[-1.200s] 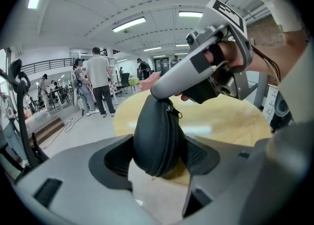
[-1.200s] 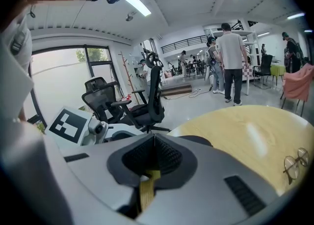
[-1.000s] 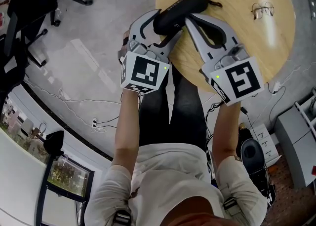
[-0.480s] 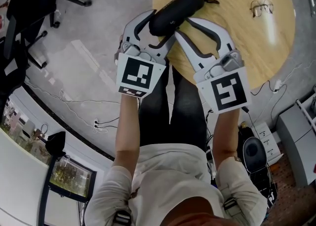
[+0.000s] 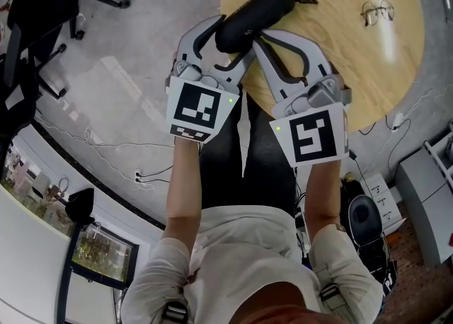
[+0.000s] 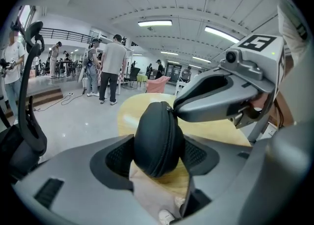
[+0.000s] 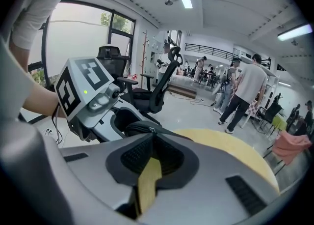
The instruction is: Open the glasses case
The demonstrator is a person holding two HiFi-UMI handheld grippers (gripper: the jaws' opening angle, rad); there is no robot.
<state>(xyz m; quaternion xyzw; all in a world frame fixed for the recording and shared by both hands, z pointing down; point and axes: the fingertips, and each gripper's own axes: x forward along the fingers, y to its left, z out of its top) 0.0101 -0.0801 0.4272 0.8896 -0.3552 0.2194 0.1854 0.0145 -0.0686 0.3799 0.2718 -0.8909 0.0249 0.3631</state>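
A black zipped glasses case [image 5: 255,10] lies over the near-left edge of the round wooden table [image 5: 340,54]. My left gripper [image 5: 226,38] is shut on the case's near end, its pads pressing both sides of the case [image 6: 158,143]. My right gripper [image 5: 257,34] comes in from the right, and its tip touches the seam on top of the case. Its jaws are closing, their tips almost together on the small metal zipper pull [image 7: 150,129]. A pair of thin-framed glasses [image 5: 376,13] lies at the table's far right.
A black office chair [image 5: 64,4] stands on the grey floor at the left, and cables trail along the floor by the wall. The person's legs are under the table's near edge. Several people stand far off in the hall [image 6: 113,67].
The right gripper rolled, spread its jaws wide, then drew them together at the case's seam. The left gripper and case shifted slightly up and left.
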